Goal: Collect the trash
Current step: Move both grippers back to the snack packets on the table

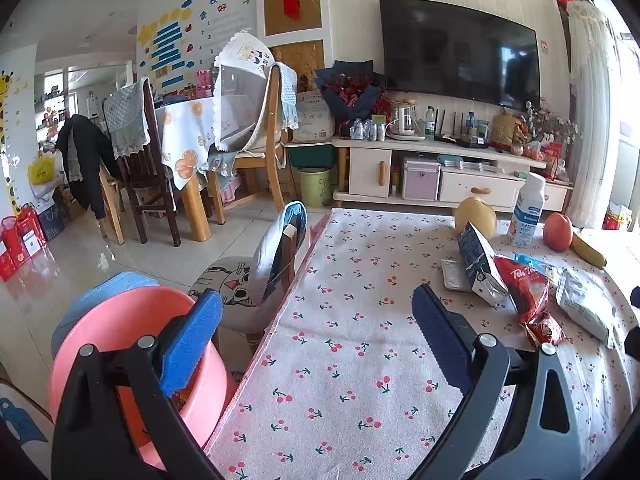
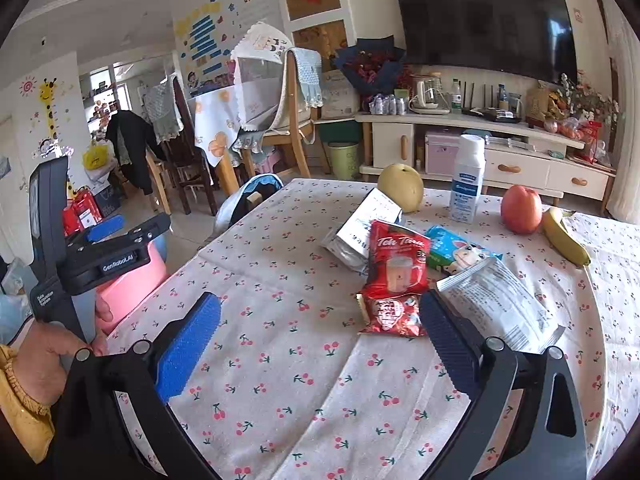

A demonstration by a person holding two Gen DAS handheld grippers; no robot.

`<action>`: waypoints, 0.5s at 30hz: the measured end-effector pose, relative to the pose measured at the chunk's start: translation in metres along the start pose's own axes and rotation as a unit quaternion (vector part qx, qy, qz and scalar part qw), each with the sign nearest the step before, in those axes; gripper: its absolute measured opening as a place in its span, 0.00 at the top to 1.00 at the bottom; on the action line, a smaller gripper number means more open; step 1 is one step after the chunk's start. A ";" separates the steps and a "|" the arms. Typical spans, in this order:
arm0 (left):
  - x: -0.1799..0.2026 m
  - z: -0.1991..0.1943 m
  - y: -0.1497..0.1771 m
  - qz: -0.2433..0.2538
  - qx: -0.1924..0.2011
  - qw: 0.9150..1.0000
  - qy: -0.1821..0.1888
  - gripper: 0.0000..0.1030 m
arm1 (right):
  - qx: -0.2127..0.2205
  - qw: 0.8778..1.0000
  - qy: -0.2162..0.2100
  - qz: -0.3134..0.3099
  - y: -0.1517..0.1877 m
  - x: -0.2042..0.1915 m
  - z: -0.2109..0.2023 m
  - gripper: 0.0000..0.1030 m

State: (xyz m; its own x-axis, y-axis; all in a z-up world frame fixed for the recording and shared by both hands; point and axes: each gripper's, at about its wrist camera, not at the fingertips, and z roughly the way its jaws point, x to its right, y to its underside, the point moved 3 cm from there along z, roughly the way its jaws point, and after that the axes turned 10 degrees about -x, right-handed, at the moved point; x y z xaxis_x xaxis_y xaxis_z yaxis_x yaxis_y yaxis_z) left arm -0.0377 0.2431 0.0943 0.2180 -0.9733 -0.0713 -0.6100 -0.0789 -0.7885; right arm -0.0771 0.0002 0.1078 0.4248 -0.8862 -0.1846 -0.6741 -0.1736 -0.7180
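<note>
Black grippers, 2 blue-padded fingers, silver screws; yellow elastic-cuffed sleeve.

Walls: pale, with a dark television mounted high and coloured stickers further left.
Floor: glossy light tiles reflecting daylight.
Furniture: low cream TV cabinet under the screen; dining table with an orange-print cloth, wooden chairs around it.
Light: bright daylight from the right, by the white curtain.
</note>
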 end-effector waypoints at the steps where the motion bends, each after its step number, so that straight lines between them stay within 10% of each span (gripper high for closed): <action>1: 0.004 -0.001 0.001 0.005 0.001 1.000 0.002 0.06 | 0.000 1.000 0.002 0.005 -0.002 0.007 -0.001 0.05; 15: 0.070 0.007 0.005 0.026 -0.064 0.989 0.132 0.06 | -0.004 0.993 0.046 0.110 -0.008 0.124 -0.010 0.05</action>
State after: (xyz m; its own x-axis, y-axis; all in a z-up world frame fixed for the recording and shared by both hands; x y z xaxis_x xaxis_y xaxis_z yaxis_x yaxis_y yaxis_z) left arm -0.0195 0.1764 0.0812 -0.0129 -0.9978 0.0650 -0.7097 -0.0367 -0.7035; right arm -0.0253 -0.1121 0.0968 0.2096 -0.9385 -0.2743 -0.7501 0.0256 -0.6609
